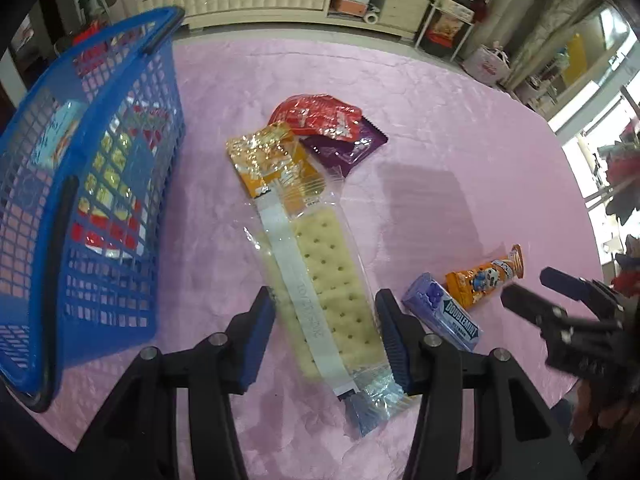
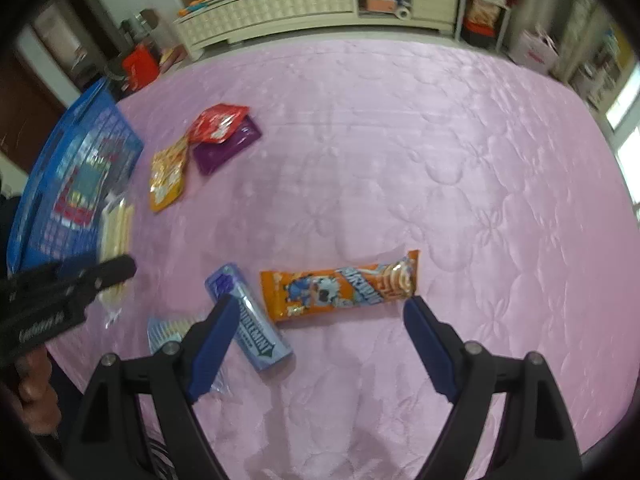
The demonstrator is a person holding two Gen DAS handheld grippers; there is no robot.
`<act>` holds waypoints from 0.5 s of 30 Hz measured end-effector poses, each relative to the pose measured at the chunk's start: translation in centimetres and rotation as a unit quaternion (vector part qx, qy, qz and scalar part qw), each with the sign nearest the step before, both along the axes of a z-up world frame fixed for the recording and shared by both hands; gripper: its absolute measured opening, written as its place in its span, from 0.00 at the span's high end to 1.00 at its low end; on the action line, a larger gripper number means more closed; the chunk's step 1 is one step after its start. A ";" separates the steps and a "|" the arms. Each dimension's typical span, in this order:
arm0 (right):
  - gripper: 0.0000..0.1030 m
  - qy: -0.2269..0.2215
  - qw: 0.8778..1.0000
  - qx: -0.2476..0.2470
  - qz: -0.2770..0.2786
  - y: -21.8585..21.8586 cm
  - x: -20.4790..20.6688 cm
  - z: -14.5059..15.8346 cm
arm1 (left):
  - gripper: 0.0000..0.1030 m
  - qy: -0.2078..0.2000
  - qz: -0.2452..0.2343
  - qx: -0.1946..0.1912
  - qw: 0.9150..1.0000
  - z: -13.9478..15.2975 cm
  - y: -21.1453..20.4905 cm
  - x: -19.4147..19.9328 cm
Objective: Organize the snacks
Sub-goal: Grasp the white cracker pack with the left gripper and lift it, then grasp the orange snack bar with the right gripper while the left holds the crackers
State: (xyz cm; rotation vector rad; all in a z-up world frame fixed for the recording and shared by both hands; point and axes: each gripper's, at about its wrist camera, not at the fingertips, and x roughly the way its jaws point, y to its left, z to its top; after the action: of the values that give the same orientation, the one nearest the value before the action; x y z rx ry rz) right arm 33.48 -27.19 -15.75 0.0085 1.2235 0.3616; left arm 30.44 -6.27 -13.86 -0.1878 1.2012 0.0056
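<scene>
A long clear packet of pale crackers point(image 1: 324, 280) sits between the blue pads of my left gripper point(image 1: 325, 298), which is shut on its sides. In the right wrist view the cracker packet point(image 2: 116, 232) shows edge-on by the left gripper point(image 2: 100, 276), beside the blue mesh basket point(image 2: 36, 200). My right gripper point(image 2: 322, 302) stands open above an orange snack bar point(image 2: 340, 288), with a purple gum pack point(image 2: 248, 316) next to its left finger. A gold packet point(image 1: 272, 156), a red packet point(image 1: 320, 114) and a purple packet point(image 1: 352, 148) lie overlapping past the crackers.
The blue basket point(image 1: 160, 92) stands at the left of the pink quilted tablecloth point(image 1: 460, 140) and holds several snack packs. The right gripper point(image 1: 536, 288) shows at the right edge. White cabinets point(image 2: 300, 4) and shelves line the room behind the table.
</scene>
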 end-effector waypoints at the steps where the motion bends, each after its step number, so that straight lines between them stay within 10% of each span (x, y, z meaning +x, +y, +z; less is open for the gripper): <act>1: 0.16 0.007 1.000 0.000 -0.007 -0.2 0.3 -0.2 | 0.53 0.000 -0.003 0.001 1.000 0.2 -0.2 0.4; 15: 0.25 0.129 0.977 0.059 -0.161 -0.8 3.5 -3.4 | 0.53 -0.007 -0.078 0.006 0.997 -0.4 -0.2 3.0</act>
State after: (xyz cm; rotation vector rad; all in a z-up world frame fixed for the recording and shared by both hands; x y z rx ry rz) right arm 37.02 -28.00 -19.18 0.3613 1.4299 0.1506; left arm 33.42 -6.51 -14.26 -0.0825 1.1996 -0.1241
